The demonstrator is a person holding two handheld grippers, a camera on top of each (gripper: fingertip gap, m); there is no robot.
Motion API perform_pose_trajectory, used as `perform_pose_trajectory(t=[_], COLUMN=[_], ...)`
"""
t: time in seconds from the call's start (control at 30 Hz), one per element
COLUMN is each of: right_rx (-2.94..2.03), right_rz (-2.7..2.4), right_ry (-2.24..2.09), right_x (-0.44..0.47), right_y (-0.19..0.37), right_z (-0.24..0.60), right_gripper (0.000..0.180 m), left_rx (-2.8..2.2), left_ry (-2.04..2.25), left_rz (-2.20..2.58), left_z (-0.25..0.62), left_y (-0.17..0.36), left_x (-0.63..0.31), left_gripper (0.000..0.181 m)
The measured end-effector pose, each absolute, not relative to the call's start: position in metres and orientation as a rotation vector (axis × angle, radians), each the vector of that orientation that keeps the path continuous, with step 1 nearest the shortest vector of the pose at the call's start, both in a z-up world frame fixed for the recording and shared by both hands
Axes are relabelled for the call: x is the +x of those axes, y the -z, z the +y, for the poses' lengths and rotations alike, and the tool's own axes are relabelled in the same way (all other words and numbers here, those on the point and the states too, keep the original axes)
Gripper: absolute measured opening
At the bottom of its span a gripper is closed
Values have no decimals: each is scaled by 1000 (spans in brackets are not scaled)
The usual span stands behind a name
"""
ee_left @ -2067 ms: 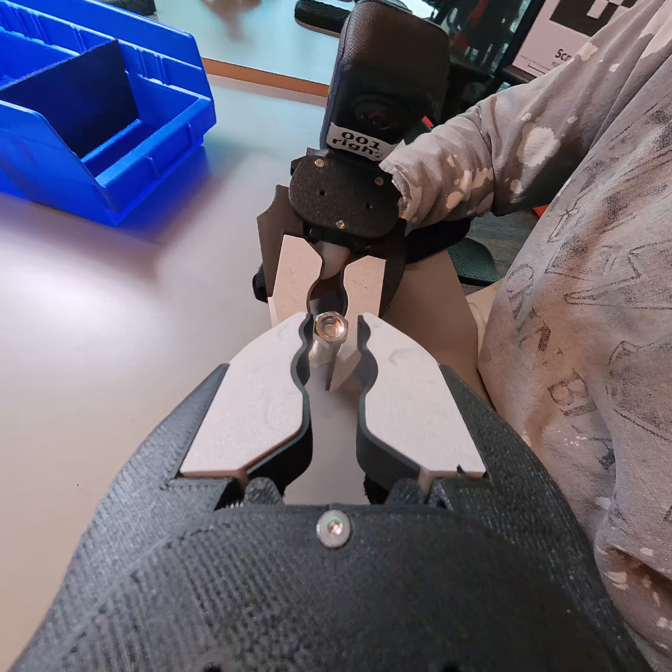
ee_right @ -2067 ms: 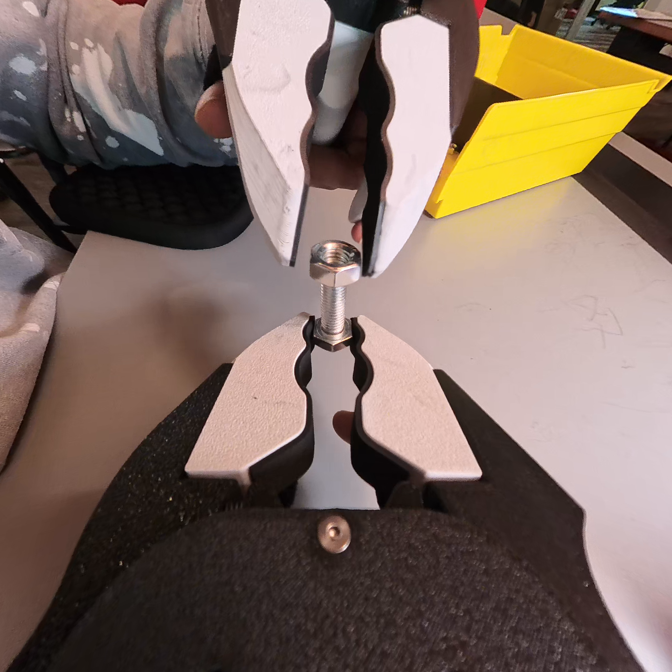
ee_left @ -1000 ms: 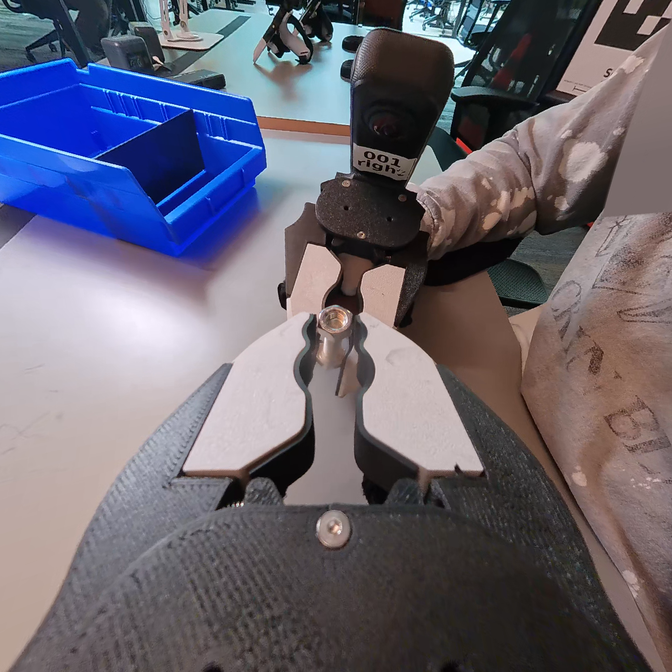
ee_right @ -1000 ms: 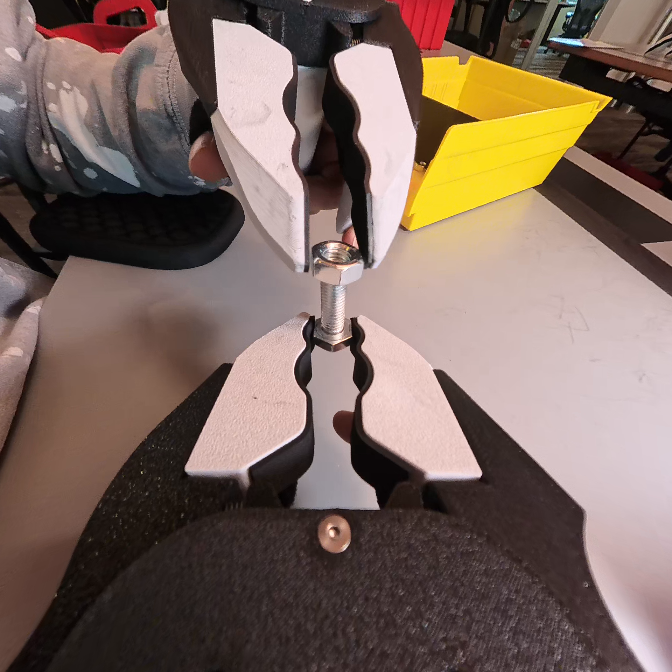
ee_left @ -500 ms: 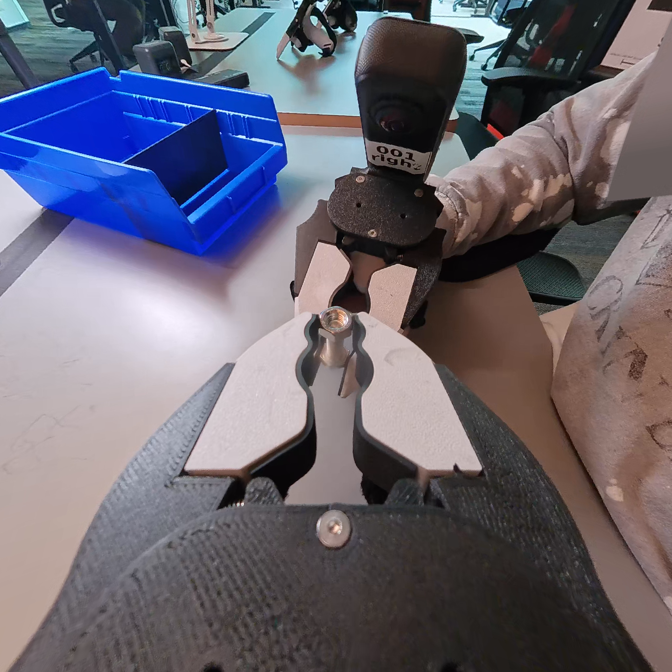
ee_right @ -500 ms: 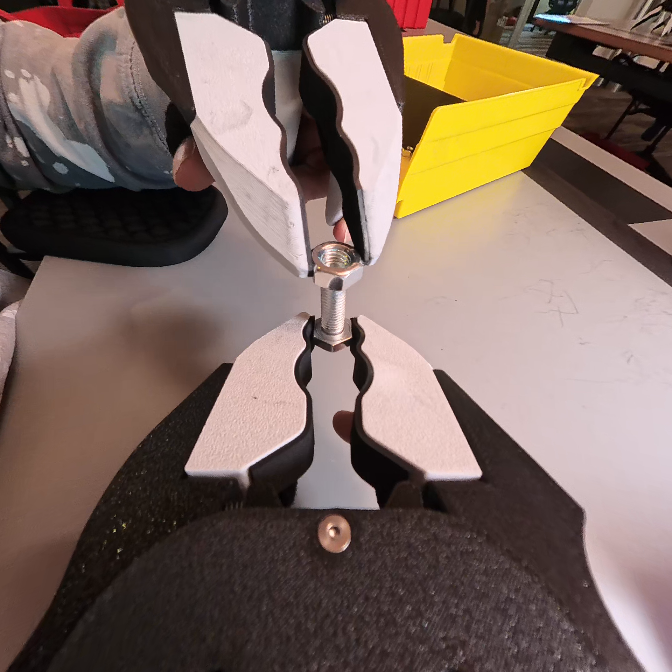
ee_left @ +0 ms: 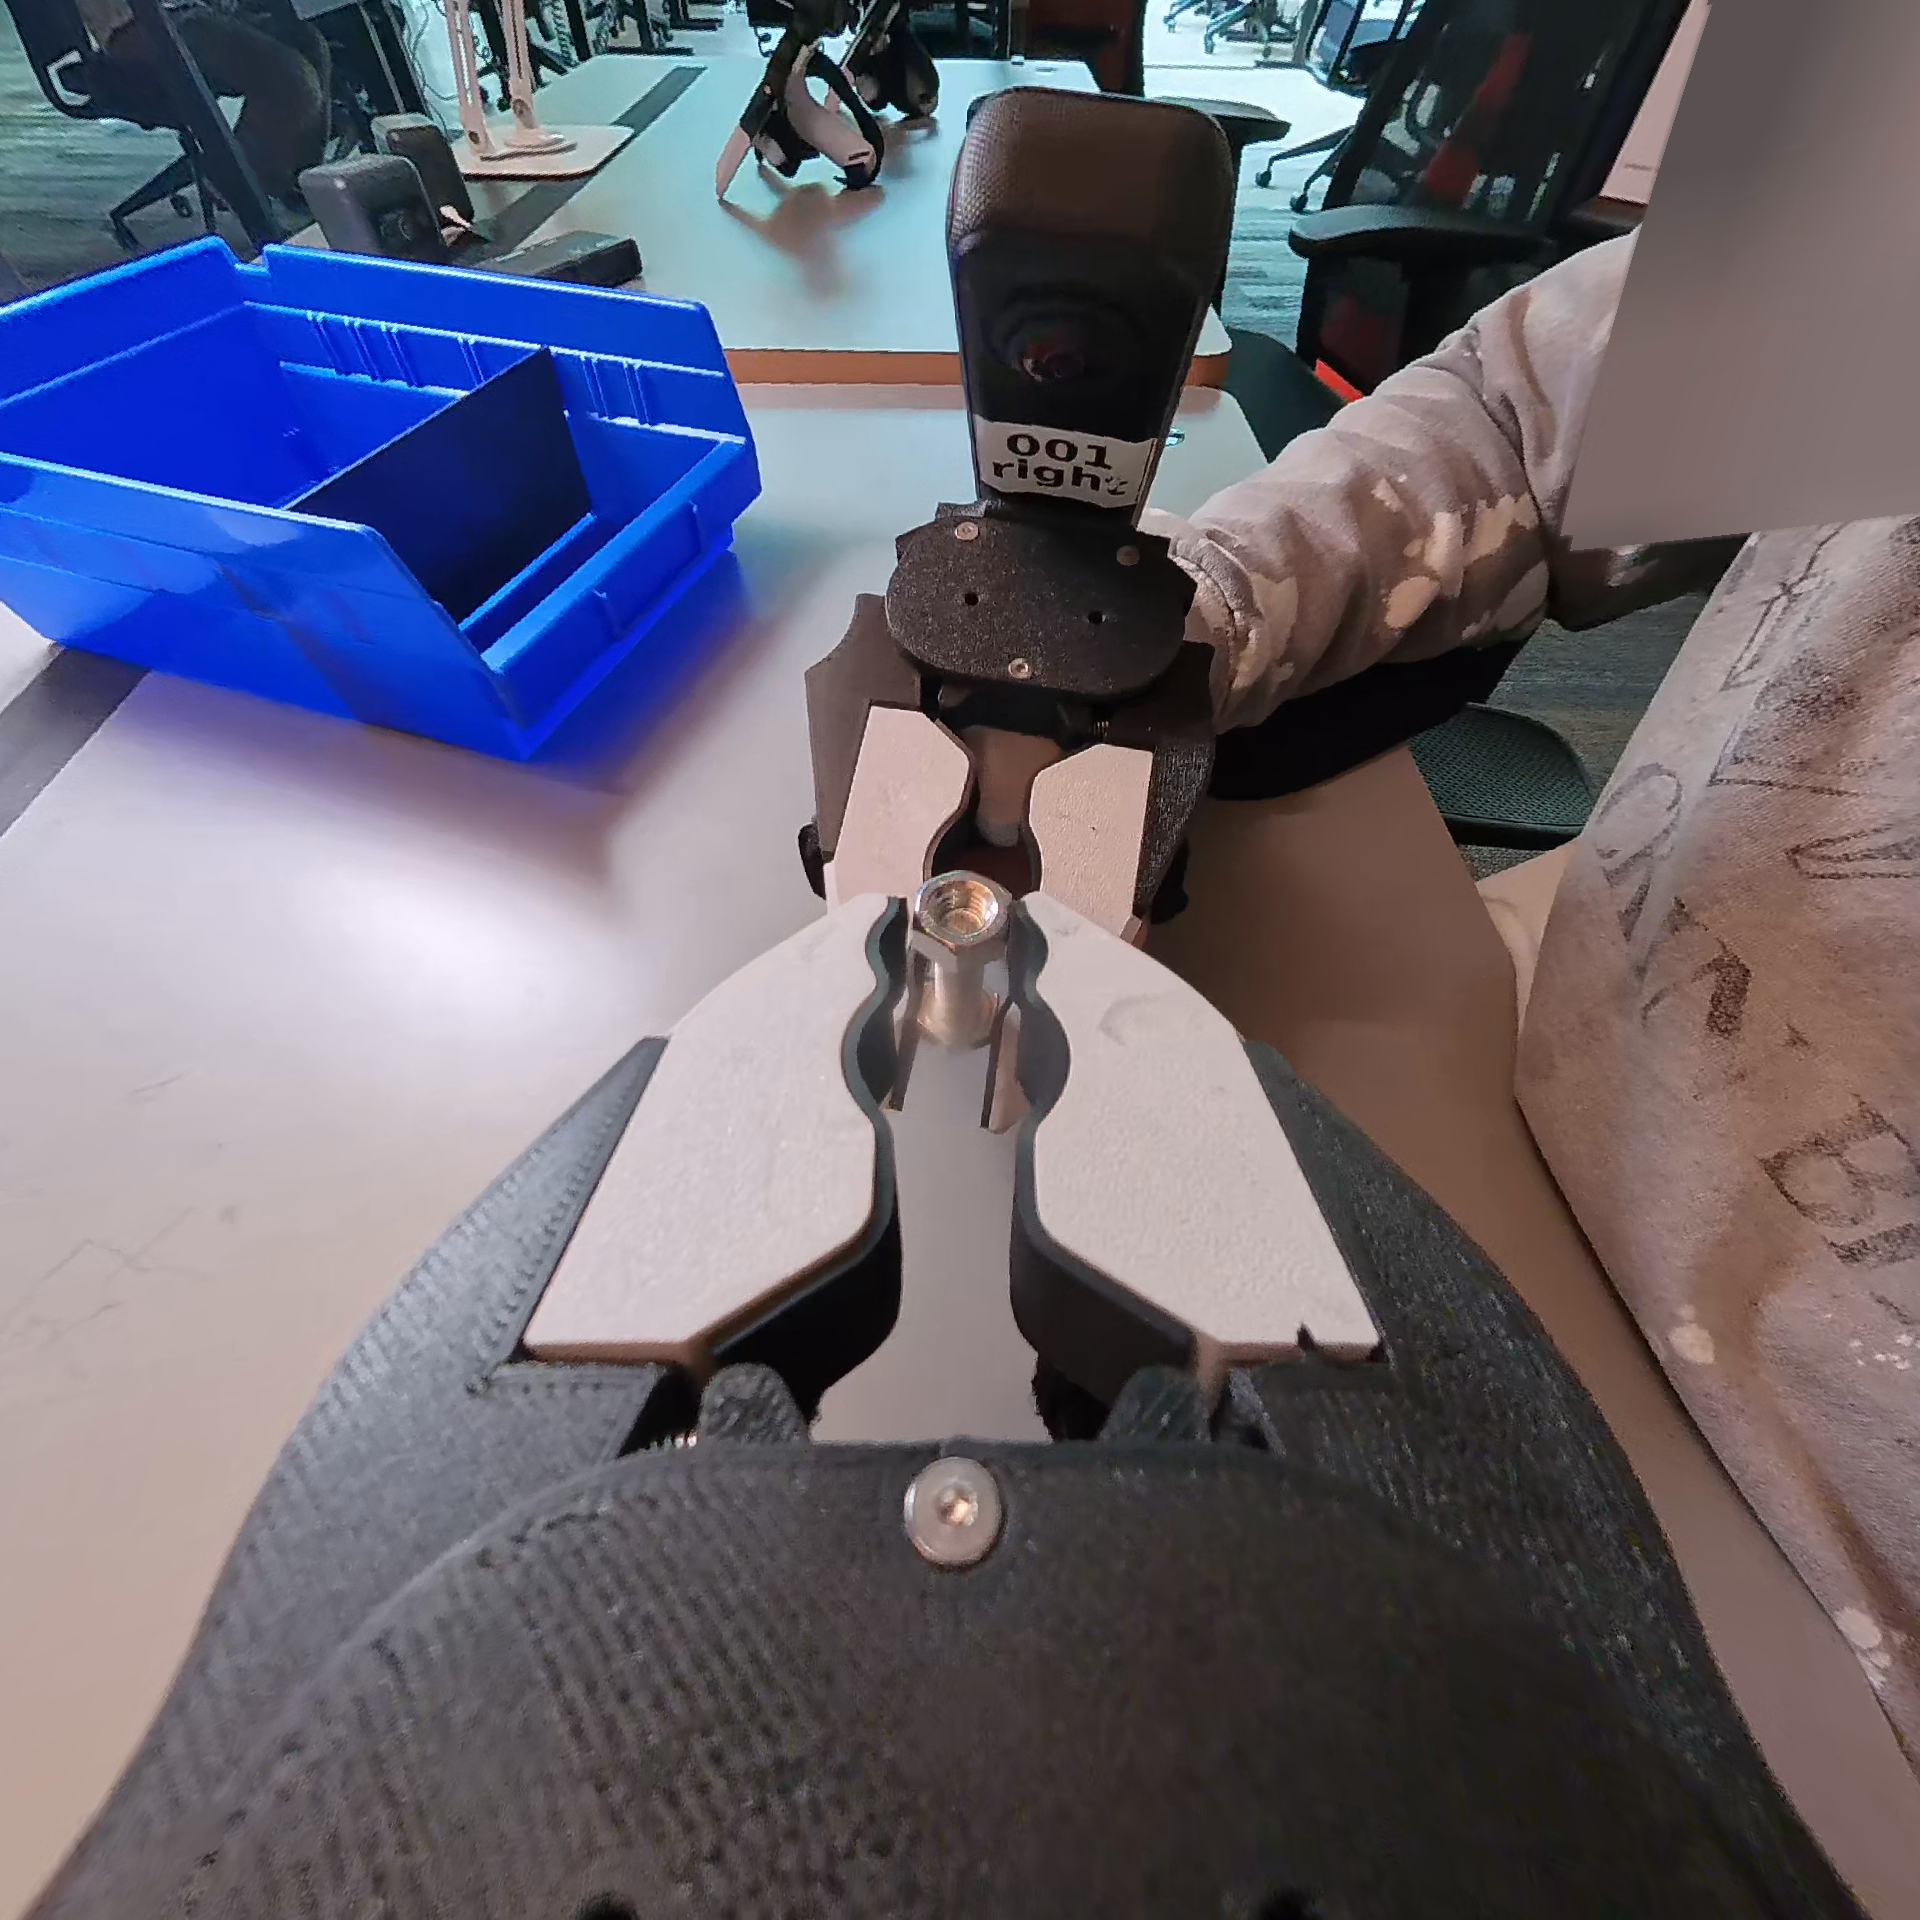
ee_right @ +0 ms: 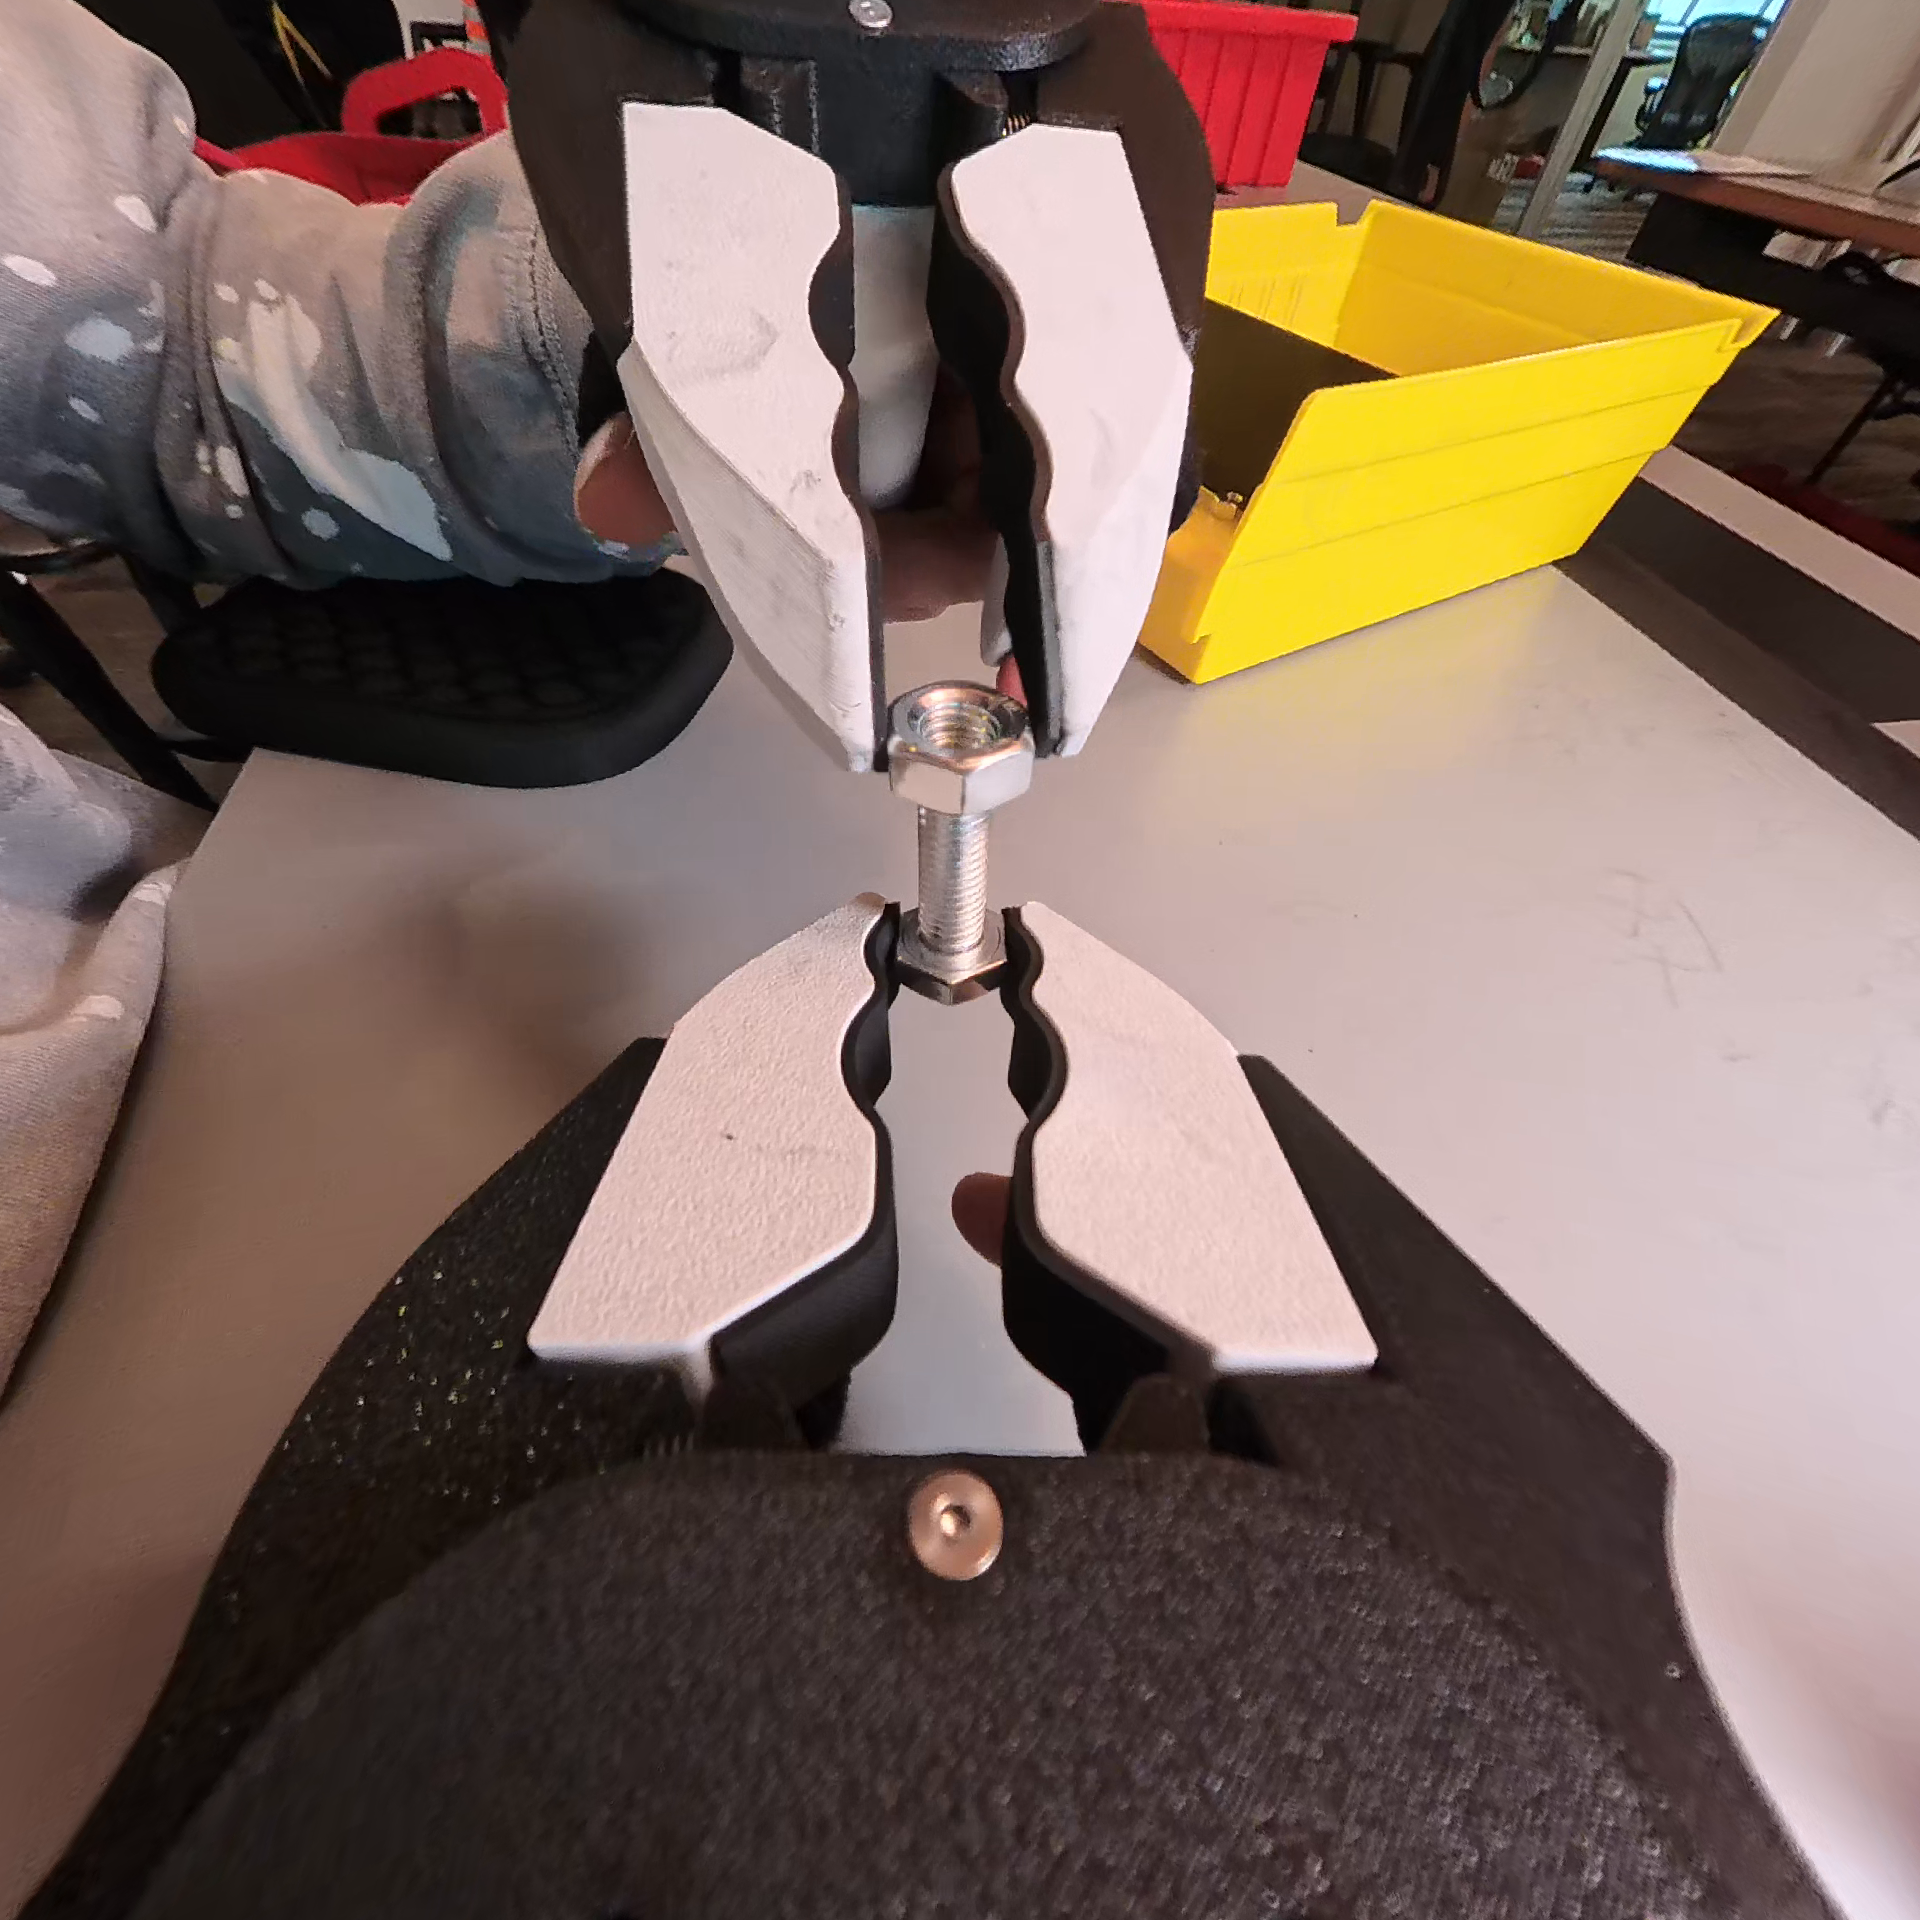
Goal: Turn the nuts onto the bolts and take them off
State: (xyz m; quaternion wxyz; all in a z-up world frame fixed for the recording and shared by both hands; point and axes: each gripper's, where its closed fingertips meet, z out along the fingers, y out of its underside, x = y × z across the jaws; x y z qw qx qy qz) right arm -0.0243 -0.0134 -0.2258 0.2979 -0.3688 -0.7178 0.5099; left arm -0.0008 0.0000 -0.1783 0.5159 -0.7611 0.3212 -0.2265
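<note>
Nut [ee_right: 960, 750] between left hand-held gripper [ee_right: 962, 740] tips

The black left gripper with pale grey finger plates [ee_left: 956, 920] clamps a silver hex nut [ee_left: 956, 920] at its tips. Just beyond, the matching right gripper [ee_left: 997, 883] faces it above a grey tabletop [ee_left: 312, 987]. A blue plastic bin [ee_left: 364, 499] sits left.

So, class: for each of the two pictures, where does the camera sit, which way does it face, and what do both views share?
Left wrist view: sits on the left gripper, facing the right gripper, blue bin and sleeve.
Right wrist view: sits on the right gripper, facing the left gripper, yellow bin and a hand.
Shared: nut, bolt, both grippers, table.
</note>
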Motion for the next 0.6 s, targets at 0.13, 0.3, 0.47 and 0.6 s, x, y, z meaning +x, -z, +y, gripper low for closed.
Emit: perform_pose_trajectory(t=[0.13,0.3,0.47,0.6], right_rx=[-966,-961,-953,-955], right_rz=[-1901,-1887,-1874,-1877], right_ry=[-1360,-1360,-1346,-1325], right_x=[-24,-24,-25,-26], right_y=[224,222,221,222], right_z=[-14,-13,-11,-10], right_gripper=[18,18,18,18], left_rx=[-1822,-1818,-1817,-1796], left_ry=[553,559,558,607], left_rz=[776,771,768,742], left_z=[-1,-2,-2,-3], left_y=[177,176,176,174], left_x=[-1,-4,-7,-6], left_gripper=[20,20,19,22])
